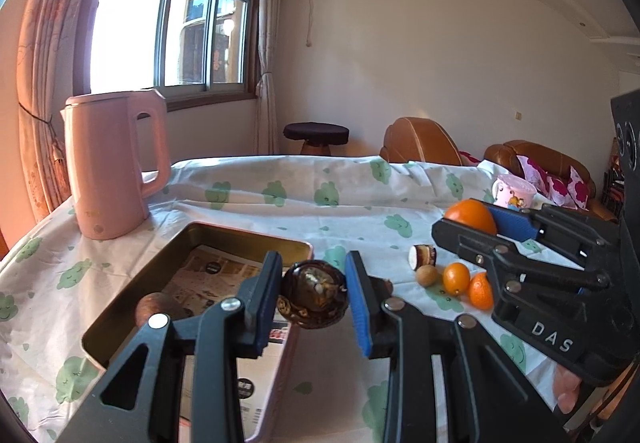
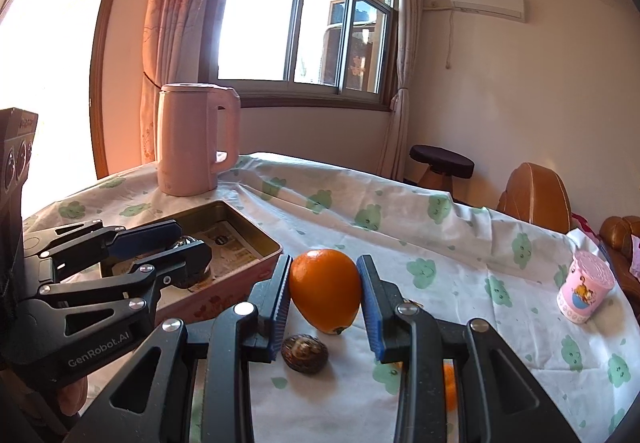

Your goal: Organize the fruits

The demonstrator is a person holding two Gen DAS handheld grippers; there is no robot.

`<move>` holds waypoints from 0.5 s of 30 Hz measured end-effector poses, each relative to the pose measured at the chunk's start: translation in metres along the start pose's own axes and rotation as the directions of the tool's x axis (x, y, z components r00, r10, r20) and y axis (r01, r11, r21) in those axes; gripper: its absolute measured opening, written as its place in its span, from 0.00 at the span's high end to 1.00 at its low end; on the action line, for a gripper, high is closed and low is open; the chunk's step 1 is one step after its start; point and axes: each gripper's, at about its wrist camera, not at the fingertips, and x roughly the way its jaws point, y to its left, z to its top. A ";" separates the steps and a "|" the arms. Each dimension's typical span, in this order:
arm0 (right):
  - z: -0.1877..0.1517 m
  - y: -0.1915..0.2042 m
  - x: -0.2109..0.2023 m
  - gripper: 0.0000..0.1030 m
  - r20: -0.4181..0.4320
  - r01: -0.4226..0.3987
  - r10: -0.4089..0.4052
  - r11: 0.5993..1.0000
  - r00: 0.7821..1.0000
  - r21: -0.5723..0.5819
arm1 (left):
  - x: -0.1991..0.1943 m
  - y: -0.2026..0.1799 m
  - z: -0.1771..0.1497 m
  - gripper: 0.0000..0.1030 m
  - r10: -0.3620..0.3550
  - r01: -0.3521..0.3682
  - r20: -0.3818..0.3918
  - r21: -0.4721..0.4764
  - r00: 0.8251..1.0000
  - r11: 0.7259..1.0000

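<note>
On bench: cloud-print cloth [image 1: 320, 211], pink kettle [image 1: 114, 163] and tin tray [image 1: 224, 239] are seen.
Left hand-held gripper [image 1: 314, 295]: pinched on a dark brown fruit [image 1: 316, 293], held over the tray's near corner.
Right hand-held gripper [image 2: 324, 293]: pinched on an orange [image 2: 326, 289], held above the cloth.
Loose fruit: small oranges [image 1: 456, 277] and a cut piece [image 1: 422, 255] lie near the tray.
Far right: pink cup [image 2: 586, 289].

Cloth-covered table [image 2: 460, 243]: tin [image 2: 256, 233], kettle [image 2: 192, 139], fruit.
</note>
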 end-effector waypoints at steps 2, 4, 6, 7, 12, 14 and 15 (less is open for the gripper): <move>0.004 0.006 0.002 0.67 0.003 -0.008 0.008 1.000 1.000 -0.008 | -0.001 0.008 0.000 0.67 0.011 -0.011 0.000 -0.011 1.000 1.000; 0.007 0.012 0.004 0.67 0.005 -0.017 0.017 1.000 1.000 -0.016 | -0.002 0.014 0.001 0.67 0.018 -0.018 -0.001 -0.021 1.000 1.000; 0.010 0.017 0.006 0.67 0.007 -0.024 0.024 0.999 1.000 -0.026 | -0.004 0.020 0.001 0.67 0.026 -0.026 0.000 -0.032 1.000 0.999; 0.012 0.020 0.007 0.67 0.007 -0.028 0.028 0.999 1.000 -0.031 | -0.004 0.023 0.001 0.67 0.029 -0.029 0.000 -0.037 1.000 0.999; 0.020 0.029 0.010 0.67 0.011 -0.046 0.046 0.998 0.999 -0.046 | -0.006 0.036 0.001 0.67 0.046 -0.046 0.002 -0.056 0.999 0.997; 0.024 0.033 0.012 0.67 0.012 -0.052 0.053 0.997 0.999 -0.050 | -0.007 0.041 0.001 0.67 0.053 -0.053 0.003 -0.062 0.999 0.997; 0.025 0.035 0.013 0.67 0.012 -0.057 0.057 0.997 0.998 -0.051 | -0.008 0.043 0.001 0.67 0.056 -0.056 0.003 -0.066 0.998 0.996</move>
